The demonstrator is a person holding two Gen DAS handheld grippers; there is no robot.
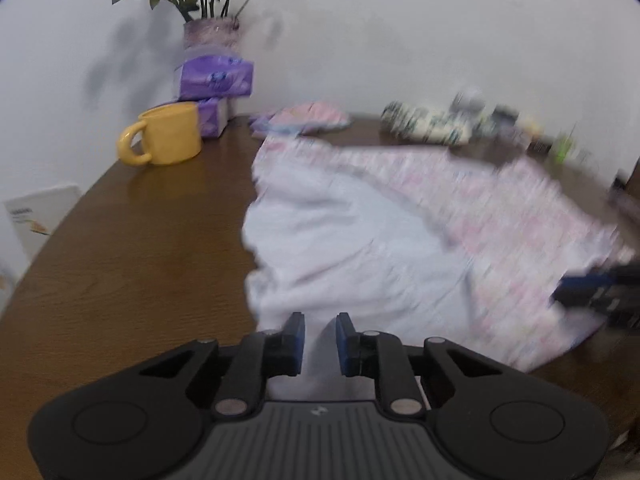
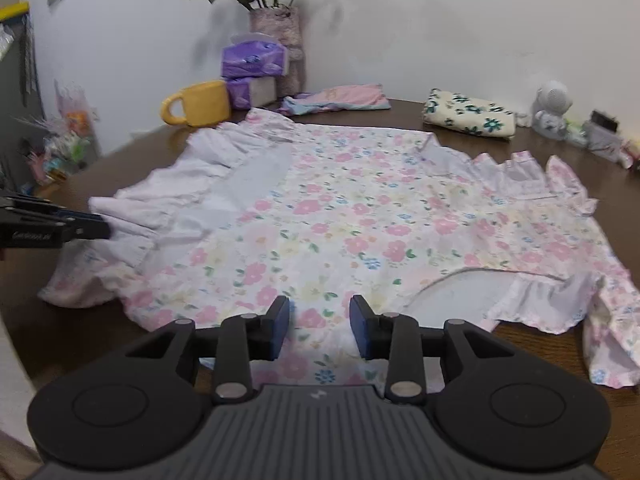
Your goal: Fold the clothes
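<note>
Two claws work the floral garment spread on the worktop: your left claw pinches its white ruffle, your right claw gapes empty over the hem, so grip there next and fold across.

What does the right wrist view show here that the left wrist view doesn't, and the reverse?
Right wrist only: the floral garment's print in focus, its ruffled far edge, and a white figurine. Left wrist only: a white card standing beyond the table's left edge. Both: yellow mug, purple tissue packs, flower vase, folded floral cloth, and each other's tool.
</note>
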